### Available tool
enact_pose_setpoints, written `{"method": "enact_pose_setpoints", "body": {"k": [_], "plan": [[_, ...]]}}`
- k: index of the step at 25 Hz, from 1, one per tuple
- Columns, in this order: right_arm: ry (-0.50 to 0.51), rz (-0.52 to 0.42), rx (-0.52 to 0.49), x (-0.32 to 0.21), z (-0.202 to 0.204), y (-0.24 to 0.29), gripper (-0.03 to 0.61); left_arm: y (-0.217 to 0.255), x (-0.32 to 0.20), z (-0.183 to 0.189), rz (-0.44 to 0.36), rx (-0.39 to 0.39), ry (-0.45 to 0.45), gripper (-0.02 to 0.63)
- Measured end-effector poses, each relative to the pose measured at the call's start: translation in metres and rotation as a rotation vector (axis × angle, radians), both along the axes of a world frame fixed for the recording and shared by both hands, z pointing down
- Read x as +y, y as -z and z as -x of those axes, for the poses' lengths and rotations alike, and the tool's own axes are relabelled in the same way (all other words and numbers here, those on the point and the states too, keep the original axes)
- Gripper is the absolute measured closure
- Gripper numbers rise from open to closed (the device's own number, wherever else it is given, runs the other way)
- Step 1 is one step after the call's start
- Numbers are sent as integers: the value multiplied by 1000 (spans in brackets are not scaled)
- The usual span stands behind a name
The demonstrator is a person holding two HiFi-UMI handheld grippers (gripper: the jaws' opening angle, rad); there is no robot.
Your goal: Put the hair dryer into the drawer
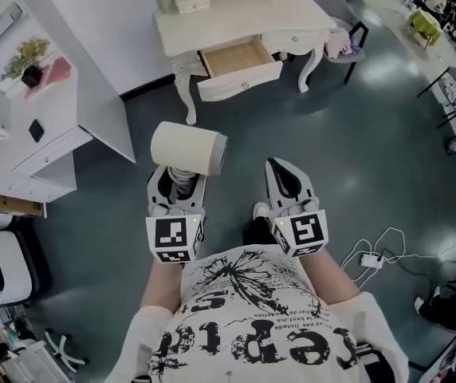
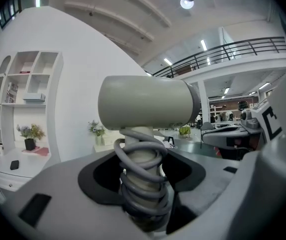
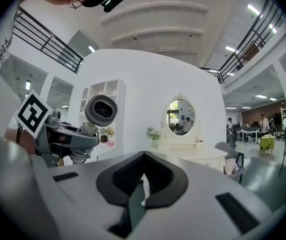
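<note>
A beige hair dryer (image 1: 188,148) stands upright in my left gripper (image 1: 178,183), barrel on top. The left gripper view shows its handle, wound with grey cord (image 2: 142,176), clamped between the two dark pads of the left gripper (image 2: 143,169), with the barrel (image 2: 145,103) above. My right gripper (image 1: 286,174) is beside it on the right, shut with nothing in it; its pads meet in the right gripper view (image 3: 143,176). That view also shows the hair dryer (image 3: 101,110) at its left. The open wooden drawer (image 1: 236,58) juts out of the white dressing table (image 1: 292,18), well ahead of both grippers.
A white cabinet (image 1: 45,126) stands at the left. A chair with clothes (image 1: 343,38) sits to the right of the dressing table. A power strip with cables (image 1: 369,259) lies on the dark floor at the right. An oval mirror (image 3: 179,115) tops the table.
</note>
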State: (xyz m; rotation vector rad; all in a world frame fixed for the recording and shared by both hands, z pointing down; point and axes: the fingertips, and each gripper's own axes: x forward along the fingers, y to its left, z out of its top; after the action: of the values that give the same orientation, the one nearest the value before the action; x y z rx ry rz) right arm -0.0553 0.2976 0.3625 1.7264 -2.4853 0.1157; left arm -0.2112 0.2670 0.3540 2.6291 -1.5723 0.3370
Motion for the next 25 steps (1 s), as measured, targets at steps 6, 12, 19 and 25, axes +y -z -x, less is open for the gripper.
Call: {"method": "enact_pose_setpoints", "body": {"k": [6,12,19,25], "plan": [[78,-6,25,-67,-62,7,561,1,-65,-64,11,10,51,362],[70,-6,25,-124,-131,7,561,-4,-119,-120,18,19,80,362],[67,21,8,-177,-170,-3,561,-13,-165,-152,42,10,93,362],[54,41,0,-228,-178,-14,561,-23,-221,-163,62,7,72,362]]}}
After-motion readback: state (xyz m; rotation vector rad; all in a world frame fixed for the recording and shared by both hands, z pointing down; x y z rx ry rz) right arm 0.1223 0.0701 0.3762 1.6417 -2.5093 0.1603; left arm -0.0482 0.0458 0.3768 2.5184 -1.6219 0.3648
